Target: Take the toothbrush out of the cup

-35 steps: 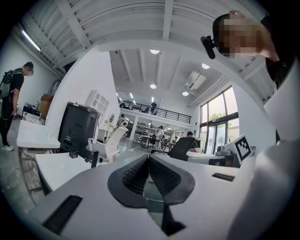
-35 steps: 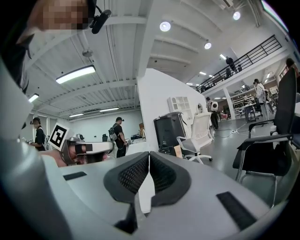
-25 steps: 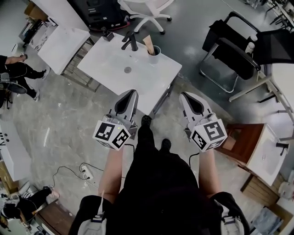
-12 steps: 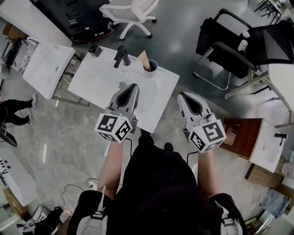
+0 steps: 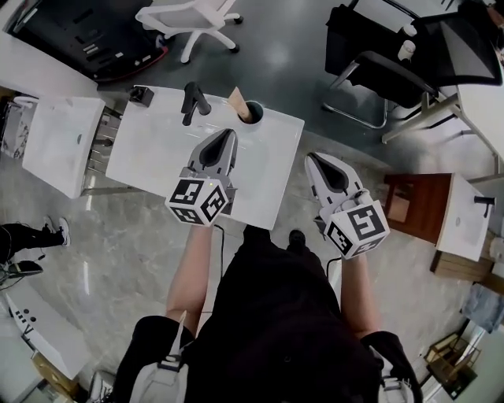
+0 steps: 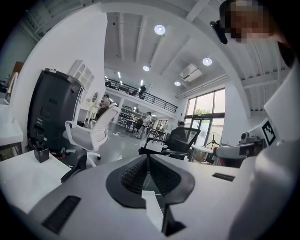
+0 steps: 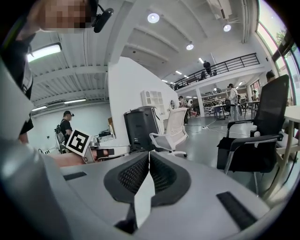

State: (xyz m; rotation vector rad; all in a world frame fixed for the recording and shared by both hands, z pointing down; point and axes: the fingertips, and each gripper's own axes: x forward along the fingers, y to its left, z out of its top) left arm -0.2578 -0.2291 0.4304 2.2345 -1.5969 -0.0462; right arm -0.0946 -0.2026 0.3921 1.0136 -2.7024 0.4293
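Note:
A white cup (image 5: 253, 111) stands at the far edge of a white table (image 5: 150, 153), and the tan toothbrush (image 5: 238, 101) leans out of its left side. My left gripper (image 5: 227, 134) hangs over the table just short of the cup, jaws shut and empty. My right gripper (image 5: 316, 158) hovers to the right, past the table's edge, also shut on nothing. In the left gripper view the left gripper (image 6: 149, 157) has its jaws pressed together and its own body hides the cup. The right gripper view shows the right gripper (image 7: 149, 153) closed too.
A black faucet (image 5: 193, 101) and a small black box (image 5: 142, 94) stand on the table left of the cup. A second white table (image 5: 55, 142) adjoins at left. Beyond are a white office chair (image 5: 189, 20) and a black chair (image 5: 378, 55). A wooden stand (image 5: 413, 208) sits at right.
I have stepped toward the table. The left gripper, earlier short of its near edge, is now over it near the cup. The right gripper advanced less. Both stay shut.

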